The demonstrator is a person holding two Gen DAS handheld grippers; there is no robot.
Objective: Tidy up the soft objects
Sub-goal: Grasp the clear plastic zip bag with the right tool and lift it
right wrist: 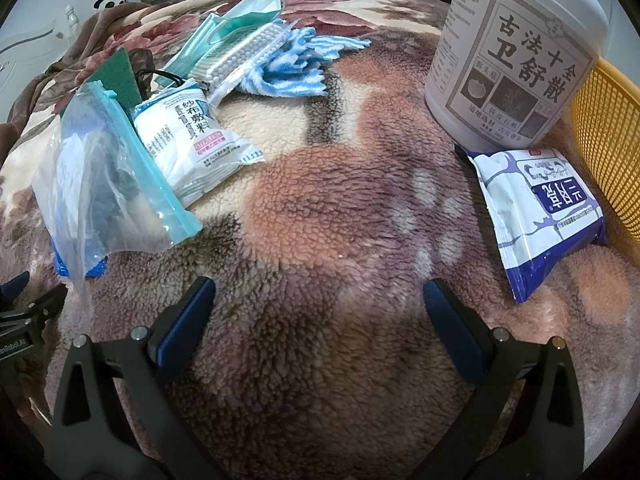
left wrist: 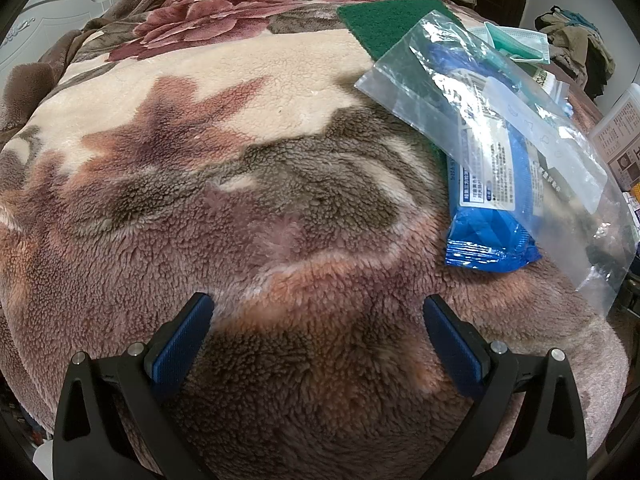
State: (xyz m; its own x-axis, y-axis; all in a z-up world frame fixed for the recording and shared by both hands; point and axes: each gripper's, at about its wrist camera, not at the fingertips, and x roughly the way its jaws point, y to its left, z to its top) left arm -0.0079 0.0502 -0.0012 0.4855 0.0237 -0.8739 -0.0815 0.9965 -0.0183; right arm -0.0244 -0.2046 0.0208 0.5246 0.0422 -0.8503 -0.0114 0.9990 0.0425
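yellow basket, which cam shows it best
The right wrist view: the yellow basket shows its mesh wall at the right edge, behind the white tub. The left wrist view does not show it.

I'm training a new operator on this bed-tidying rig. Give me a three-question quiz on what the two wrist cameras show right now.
1. True or false: the left gripper is shut on the zip bag.
2. What lies directly under the zip bag in the left wrist view? A) blue pack B) striped cloth C) white jar
3. Fill in: the purple-and-white pack lies on the blanket in front of the white jar, beside the yellow ____.

Key
1. False: both it and the right gripper are open and empty.
2. A
3. basket
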